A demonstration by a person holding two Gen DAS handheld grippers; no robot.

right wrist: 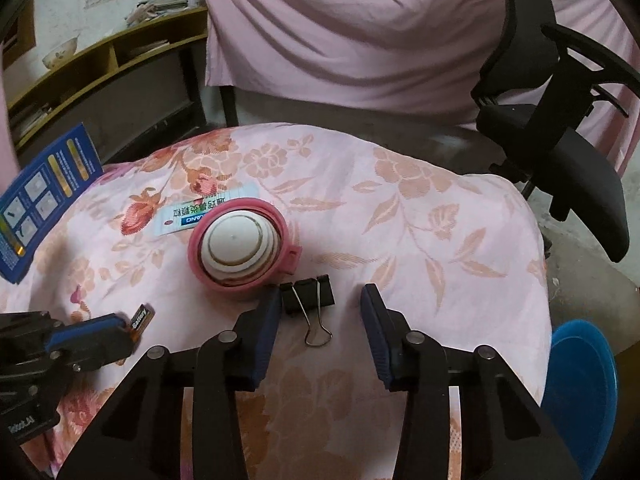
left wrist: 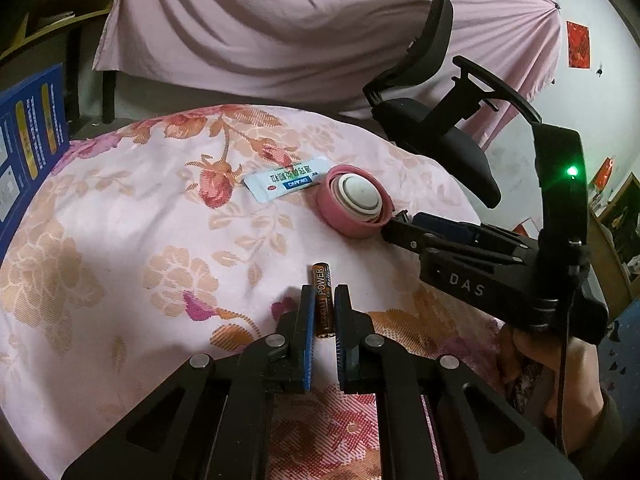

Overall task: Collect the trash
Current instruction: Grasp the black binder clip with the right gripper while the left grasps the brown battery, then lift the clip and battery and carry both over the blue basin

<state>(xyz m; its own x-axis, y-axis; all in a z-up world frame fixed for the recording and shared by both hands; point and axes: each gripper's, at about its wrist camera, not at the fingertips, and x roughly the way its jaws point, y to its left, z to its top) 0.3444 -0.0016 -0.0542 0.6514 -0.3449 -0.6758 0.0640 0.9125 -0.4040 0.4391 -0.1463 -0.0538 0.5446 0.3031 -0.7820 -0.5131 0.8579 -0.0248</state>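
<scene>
A brown-and-orange battery lies on the floral pink cloth, and my left gripper is shut on it, blue pads pressing both sides. The right wrist view shows the same battery poking out of the left gripper. My right gripper is open around a black binder clip; its left pad sits against the clip and its right pad stands apart. A pink lid with a white cap sits just beyond the clip, partly over a white sachet.
A blue leaflet lies at the cloth's left edge. A black office chair armrest stands at the right and a blue bowl sits low beside the cushion. Pink drapery hangs behind, with wooden shelves at the far left.
</scene>
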